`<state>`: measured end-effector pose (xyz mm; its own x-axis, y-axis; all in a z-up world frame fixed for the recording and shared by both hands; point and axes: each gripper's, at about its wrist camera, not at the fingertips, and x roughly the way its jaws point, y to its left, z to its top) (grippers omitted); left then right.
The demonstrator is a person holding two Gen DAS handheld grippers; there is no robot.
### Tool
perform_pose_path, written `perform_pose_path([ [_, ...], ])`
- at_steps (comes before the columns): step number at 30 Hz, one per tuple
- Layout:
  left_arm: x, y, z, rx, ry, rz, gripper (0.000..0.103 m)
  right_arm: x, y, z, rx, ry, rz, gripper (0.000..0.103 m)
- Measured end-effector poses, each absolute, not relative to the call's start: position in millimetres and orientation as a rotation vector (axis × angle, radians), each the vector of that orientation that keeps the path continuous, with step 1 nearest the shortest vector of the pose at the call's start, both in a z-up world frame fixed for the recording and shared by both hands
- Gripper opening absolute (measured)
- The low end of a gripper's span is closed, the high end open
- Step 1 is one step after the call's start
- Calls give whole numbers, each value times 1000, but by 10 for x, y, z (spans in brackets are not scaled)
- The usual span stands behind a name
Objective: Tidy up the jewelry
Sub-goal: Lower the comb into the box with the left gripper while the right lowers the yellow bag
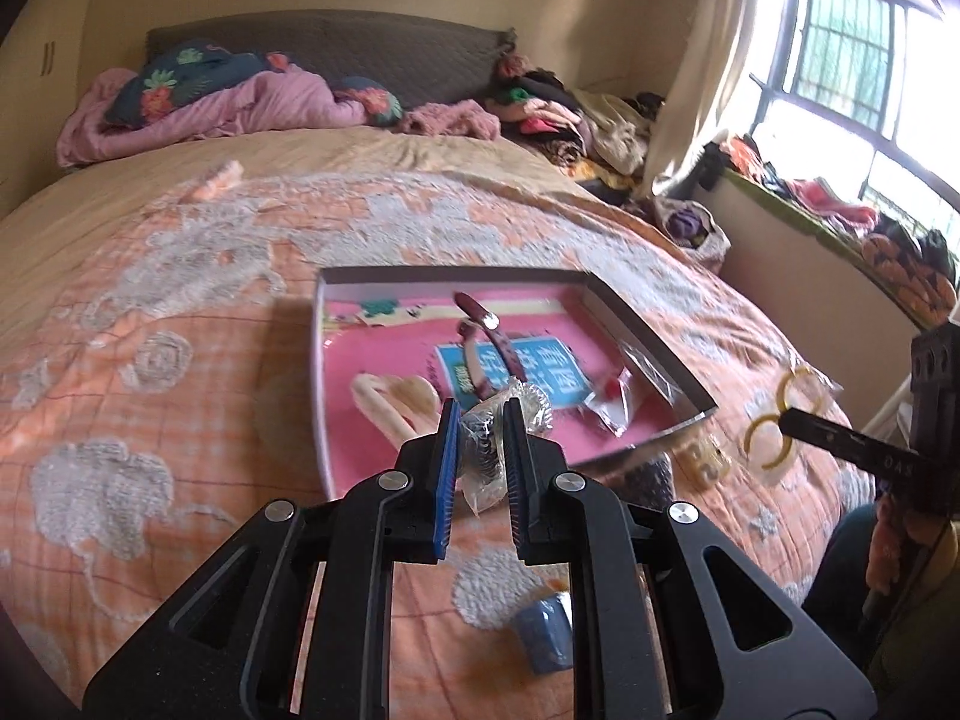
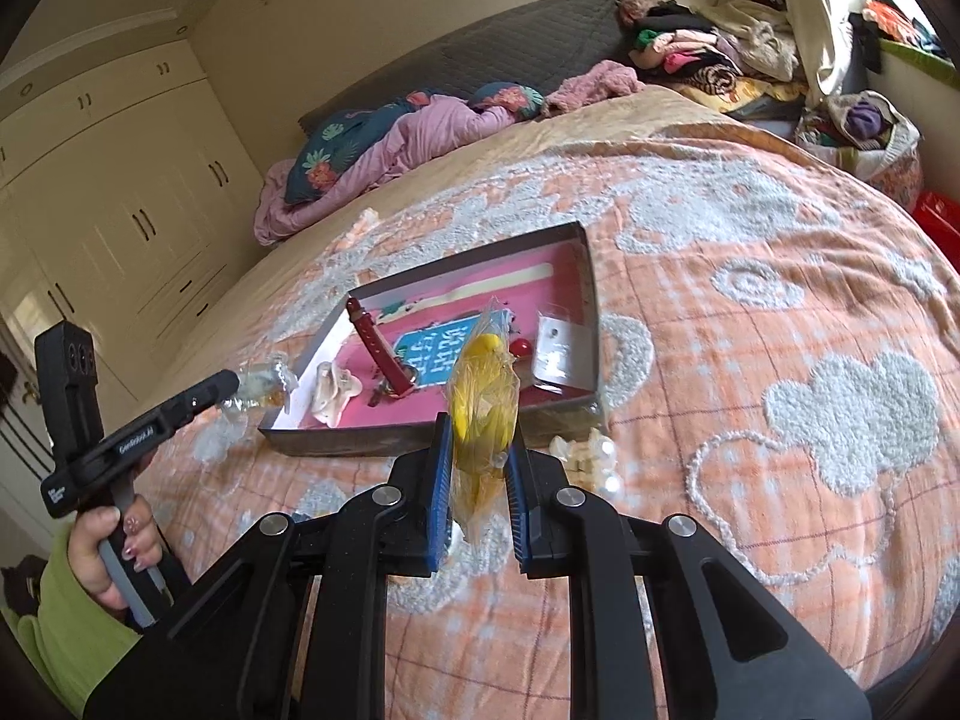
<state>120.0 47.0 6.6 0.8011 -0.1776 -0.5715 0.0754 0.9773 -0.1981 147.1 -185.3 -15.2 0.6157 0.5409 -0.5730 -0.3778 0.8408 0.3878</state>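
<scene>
Grippers both clamped: left gripper [image 1: 482,414] pinches a clear bag [image 1: 487,450] with dark beads, right gripper [image 2: 480,438] pinches a bag [image 2: 483,402] of yellow rings, both held above the bedspread [image 2: 750,360] beside the tray [image 2: 591,300].

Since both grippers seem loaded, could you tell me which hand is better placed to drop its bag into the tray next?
Probably the left: the left gripper holds its bag at the tray edge, while the right gripper and yellow bag appear further back.
</scene>
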Motion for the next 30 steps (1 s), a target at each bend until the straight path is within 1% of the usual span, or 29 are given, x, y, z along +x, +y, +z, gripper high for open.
perform_pose_path([
  [13,1342,588,180,-213,604,-138,8,1639,-1710,90,219,672,565,16],
  [24,1583,374,256,-194,610,-206,8,1856,-1627,234,218,635,562,16],
  [30,1725,229,193,-183,640,-241,8,1968,-1632,273,221,621,552,16],
])
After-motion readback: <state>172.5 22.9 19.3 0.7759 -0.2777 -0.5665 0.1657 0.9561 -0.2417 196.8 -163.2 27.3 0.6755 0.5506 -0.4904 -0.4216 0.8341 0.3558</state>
